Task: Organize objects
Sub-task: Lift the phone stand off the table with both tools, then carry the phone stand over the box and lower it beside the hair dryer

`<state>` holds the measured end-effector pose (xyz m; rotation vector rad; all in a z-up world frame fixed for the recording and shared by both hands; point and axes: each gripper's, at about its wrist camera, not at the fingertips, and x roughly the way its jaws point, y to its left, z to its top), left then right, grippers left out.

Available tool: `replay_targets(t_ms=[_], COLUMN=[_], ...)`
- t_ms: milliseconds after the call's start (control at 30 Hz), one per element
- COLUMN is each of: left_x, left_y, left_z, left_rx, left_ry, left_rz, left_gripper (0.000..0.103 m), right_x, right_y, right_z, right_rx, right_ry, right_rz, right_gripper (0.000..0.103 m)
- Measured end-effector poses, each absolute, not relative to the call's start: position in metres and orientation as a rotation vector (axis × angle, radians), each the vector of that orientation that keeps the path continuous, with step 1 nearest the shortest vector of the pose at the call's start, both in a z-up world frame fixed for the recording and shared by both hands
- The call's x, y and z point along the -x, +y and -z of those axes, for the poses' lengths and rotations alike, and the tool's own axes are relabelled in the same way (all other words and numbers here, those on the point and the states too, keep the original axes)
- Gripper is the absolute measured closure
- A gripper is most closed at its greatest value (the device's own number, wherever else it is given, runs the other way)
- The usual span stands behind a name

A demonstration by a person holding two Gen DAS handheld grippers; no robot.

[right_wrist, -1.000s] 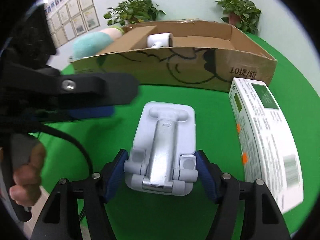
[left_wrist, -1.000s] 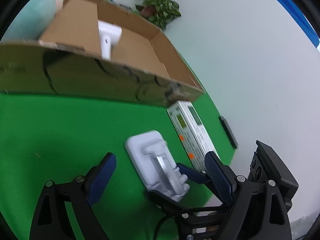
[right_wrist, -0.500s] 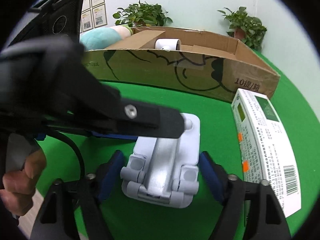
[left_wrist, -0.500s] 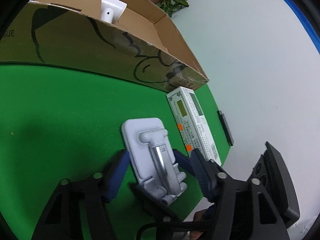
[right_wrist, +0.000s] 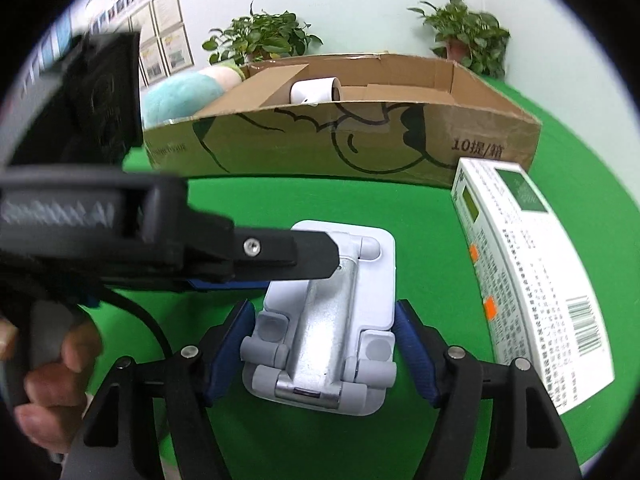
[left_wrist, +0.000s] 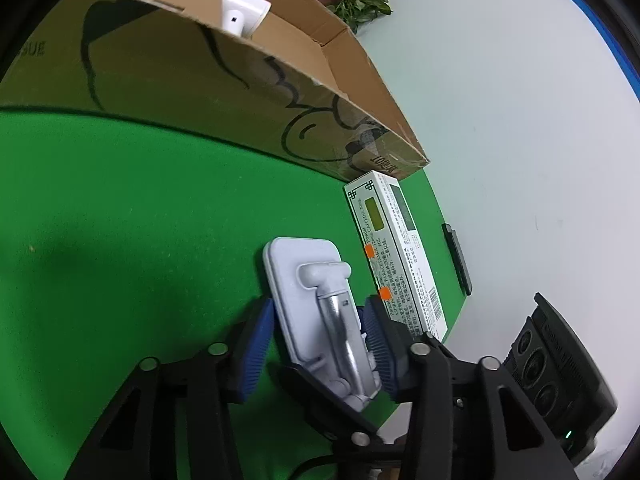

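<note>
The sorting looks barely begun. One white cylindrical object point(right_wrist: 314, 90) already sits inside the open cardboard box point(right_wrist: 360, 148), which stands along the far edge of the green table point(left_wrist: 140, 208). Two things remain out on the table in front of it: a folded white phone stand point(right_wrist: 332, 316) with a silver metal arm, near the table's right edge, and a long white medicine carton point(right_wrist: 532, 284) lying just beside it, closer still to that edge, with its far end almost at the box's right corner.

Both tools are at the phone stand. The left gripper point(left_wrist: 318, 350) straddles its middle, blue pads close against both long sides, though whether they press or merely bracket it cannot be told. The right gripper point(right_wrist: 322, 350) brackets the hinge end, its jaws spread with a sliver of green showing on each side, so it seems not yet to grip. The stand appears to lie flat on the table.

As a judgement, the stand is the item in hand: it must be clamped, lifted and carried over the box wall. The carton would follow.
</note>
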<state>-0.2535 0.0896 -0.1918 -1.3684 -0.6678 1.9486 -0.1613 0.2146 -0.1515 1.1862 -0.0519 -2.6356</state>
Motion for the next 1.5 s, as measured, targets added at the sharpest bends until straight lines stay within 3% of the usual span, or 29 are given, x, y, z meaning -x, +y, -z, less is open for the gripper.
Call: replay_targets(t_ms=[200,433,1067,1333,1500], left_x=[0.247,0.234,0.237,0.275,0.310], left_y=[0.092,0.087,0.092,0.120,0.128], left_z=[0.195,0.173,0.001,-0.086,-0.110], left_rx=[1.393,1.334,0.964,0.858,0.878], left_ry=[-0.708,-0.683,-0.499,-0.409,-0.409], left_rz=[-1.899,-1.934,-2.084,-2.084,-2.081], left_gripper=[0.072,0.074,0.074,0.074,0.074], right_x=[0.159,0.149,0.169,0.198,0.236], right_y=[0.221,0.216,0.218,0.230,0.234], right_z=[0.148,0.136,0.021,-0.035,-0.055], right_rx=[-1.181,-1.126,-0.703,-0.555,-0.599], right_ry=[-0.216,-0.217,-0.140,-0.137,-0.127], right_rz=[2.543,2.559,2.719,2.802,2.792], right_gripper=[0.035,0.036,0.036,0.036,0.036])
